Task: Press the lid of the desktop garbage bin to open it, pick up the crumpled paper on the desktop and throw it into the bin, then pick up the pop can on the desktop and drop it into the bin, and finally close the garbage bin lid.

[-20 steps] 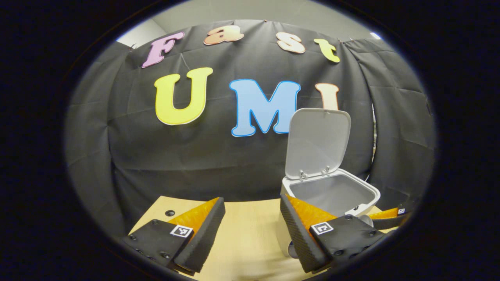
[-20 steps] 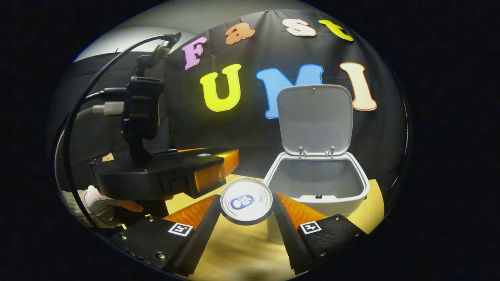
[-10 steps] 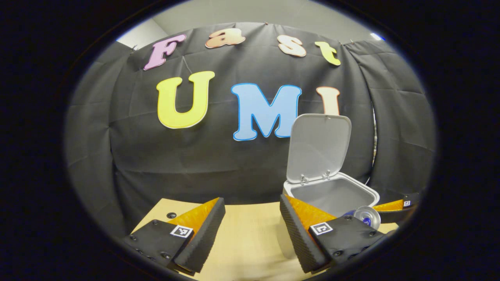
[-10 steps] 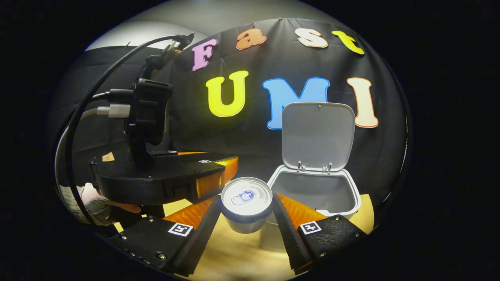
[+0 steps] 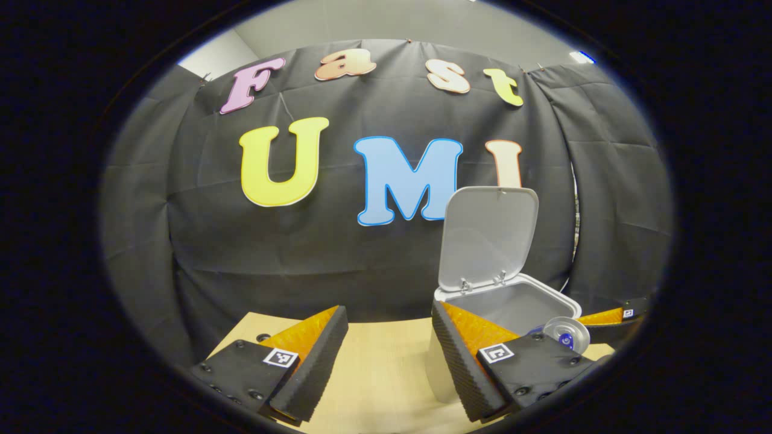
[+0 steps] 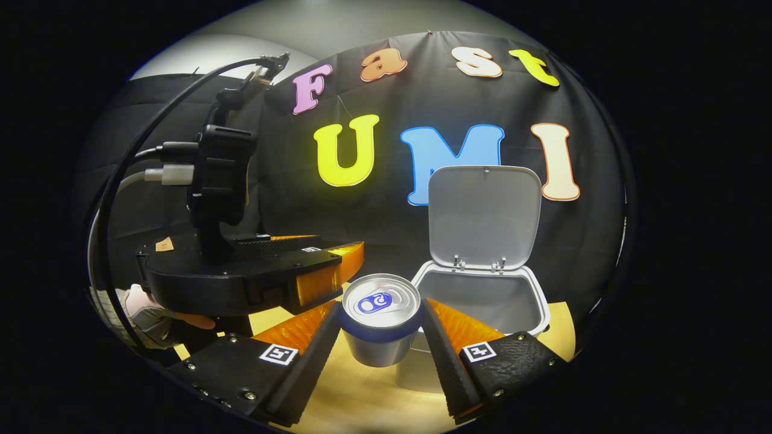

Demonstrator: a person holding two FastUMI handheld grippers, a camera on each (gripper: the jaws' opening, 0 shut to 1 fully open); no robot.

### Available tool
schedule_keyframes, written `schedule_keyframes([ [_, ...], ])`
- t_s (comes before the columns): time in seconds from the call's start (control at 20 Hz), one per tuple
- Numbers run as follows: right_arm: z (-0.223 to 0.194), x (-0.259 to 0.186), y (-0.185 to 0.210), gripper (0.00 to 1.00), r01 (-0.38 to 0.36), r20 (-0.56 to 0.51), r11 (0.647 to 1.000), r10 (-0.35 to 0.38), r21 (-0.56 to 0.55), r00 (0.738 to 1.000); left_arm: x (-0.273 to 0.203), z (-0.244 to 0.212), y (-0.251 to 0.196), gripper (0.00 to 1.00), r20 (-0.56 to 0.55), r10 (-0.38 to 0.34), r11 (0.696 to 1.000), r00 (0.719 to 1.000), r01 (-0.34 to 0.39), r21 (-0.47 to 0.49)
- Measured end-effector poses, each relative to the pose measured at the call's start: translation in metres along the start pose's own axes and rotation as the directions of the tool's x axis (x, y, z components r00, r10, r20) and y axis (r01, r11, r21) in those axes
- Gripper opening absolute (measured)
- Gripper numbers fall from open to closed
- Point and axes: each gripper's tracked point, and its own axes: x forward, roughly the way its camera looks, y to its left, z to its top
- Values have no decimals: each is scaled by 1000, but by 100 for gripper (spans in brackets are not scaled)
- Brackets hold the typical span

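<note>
Both hand-held grippers level, right (image 6: 379,355) clamping can (image 6: 380,318)

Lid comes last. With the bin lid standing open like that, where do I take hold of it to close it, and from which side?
Go for the lid's free top edge, farthest from the hinges at the bin's back rim. It stands nearly upright with its inner face toward both cameras, so reach over the top and push from behind toward the front. The left gripper is open and empty; the right gripper holds the pop can.
</note>
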Motion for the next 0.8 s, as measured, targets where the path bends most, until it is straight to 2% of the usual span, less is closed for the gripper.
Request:
schedule_keyframes([
  [0.45, 40, -3, -21, 84, 44, 83, 999, -46, 32, 995, 0, -6, 3, 95, -15, 10, 1000, 1000, -10, -11],
  [0.5, 47, -1, -25, 92, 52, 97, 998, -55, 33, 994, 0, -4, 3, 95, -14, 9, 1000, 1000, -9, -11],
  [0.6, 59, 1, -34, 92, 71, 124, 997, -74, 34, 990, 1, -4, 1, 96, -13, 7, 1000, 1000, -7, -11],
  [0.65, 63, 4, -39, 84, 78, 132, 996, -82, 33, 988, 1, -4, 0, 95, -14, 5, 1000, 1000, -5, -12],
  [0.7, 66, 6, -43, 84, 85, 137, 996, -89, 32, 987, 0, -4, -1, 96, -14, 4, 1000, 1000, -4, -12],
  [0.75, 69, 9, -47, 92, 97, 144, 995, -100, 31, 985, 0, -5, -1, 96, -15, 4, 1000, 1000, -4, -13],
  [0.8, 72, 10, -53, 92, 112, 153, 993, -115, 29, 982, 1, -5, -1, 96, -16, 5, 1000, 1000, -5, -14],
])
